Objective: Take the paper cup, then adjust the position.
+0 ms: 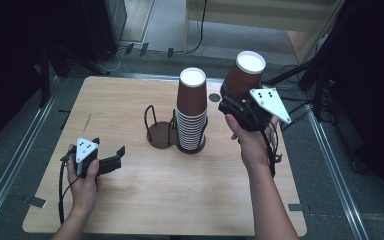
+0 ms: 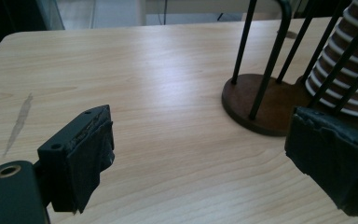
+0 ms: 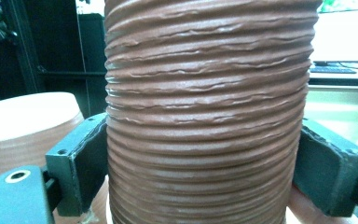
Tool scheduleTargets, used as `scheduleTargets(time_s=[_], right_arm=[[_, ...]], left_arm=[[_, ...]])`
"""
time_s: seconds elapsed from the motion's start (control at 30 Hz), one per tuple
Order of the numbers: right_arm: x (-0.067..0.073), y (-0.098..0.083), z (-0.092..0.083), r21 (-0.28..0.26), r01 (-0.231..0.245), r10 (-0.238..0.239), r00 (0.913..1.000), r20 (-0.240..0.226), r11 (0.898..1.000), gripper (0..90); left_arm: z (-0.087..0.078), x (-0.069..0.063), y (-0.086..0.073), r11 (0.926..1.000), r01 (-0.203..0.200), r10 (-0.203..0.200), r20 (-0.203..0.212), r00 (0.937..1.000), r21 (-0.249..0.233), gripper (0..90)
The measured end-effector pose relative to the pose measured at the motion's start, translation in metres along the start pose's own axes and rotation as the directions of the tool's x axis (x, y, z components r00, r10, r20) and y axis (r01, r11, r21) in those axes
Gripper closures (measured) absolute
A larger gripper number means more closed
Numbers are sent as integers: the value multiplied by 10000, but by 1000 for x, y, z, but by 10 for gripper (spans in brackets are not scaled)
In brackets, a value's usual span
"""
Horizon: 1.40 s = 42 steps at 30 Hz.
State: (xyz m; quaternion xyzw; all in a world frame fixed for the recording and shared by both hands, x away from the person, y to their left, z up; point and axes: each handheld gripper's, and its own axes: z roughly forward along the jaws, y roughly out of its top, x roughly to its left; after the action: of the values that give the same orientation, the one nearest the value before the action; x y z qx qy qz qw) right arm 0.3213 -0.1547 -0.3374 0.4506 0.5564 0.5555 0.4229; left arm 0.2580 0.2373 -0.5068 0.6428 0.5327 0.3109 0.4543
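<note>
While the stack of cups (image 1: 192,112) is standing upside down in the right-hand ring of the wire holder (image 1: 156,126) near the middle of the surface (image 1: 130,190), the right claw (image 1: 235,97) is gripping a single brown cup (image 1: 243,75), also upside down, and holding it up in the air just to the right of the stack and clear of it. In the right gripper view the jaws are pressing on either side of the ribbed wall of that cup (image 3: 205,116). The left claw (image 1: 111,159) is lying released, holding nothing, low over the surface, well to the left of the stack. By my judgement the cup is light paper and easily crushed; the ribbing is aiding grip, so a gentle hold at mid-wall is advisable.
</note>
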Motion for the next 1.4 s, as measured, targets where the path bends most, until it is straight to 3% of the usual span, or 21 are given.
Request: scheduleTargets(time_s=[0.17,0.57,0.9,1.07,1.13,1.23,1.4], right_arm=[[-5,-17,-10,258,-142,139,9998,127,9996,132],[-5,-78,-37,1015,-455,437,9988,202,9938,131],[0,-122,-46,1633,-216,170,9994,293,9863,131],[3,-137,-51,2030,-251,199,9994,275,9789,131],[5,-143,-53,2113,-183,133,9996,252,9773,131],[7,-150,-58,2153,-28,-13,9998,189,9766,130],[8,-162,-61,2280,240,-265,9996,81,9734,130]], left_arm=[[2,-13,4,9997,212,-208,316,9993,-108,88],[-1,-25,11,9994,-263,280,723,9970,-233,88],[5,-34,13,9995,-311,318,1211,9921,-82,88],[5,-43,27,9992,-280,320,1494,9883,-285,88],[4,-48,29,9988,-320,378,1668,9853,-372,88],[2,-54,26,9984,-438,506,2141,9755,-363,78],[5,-62,20,9972,-747,741,2495,9655,-70,73]])
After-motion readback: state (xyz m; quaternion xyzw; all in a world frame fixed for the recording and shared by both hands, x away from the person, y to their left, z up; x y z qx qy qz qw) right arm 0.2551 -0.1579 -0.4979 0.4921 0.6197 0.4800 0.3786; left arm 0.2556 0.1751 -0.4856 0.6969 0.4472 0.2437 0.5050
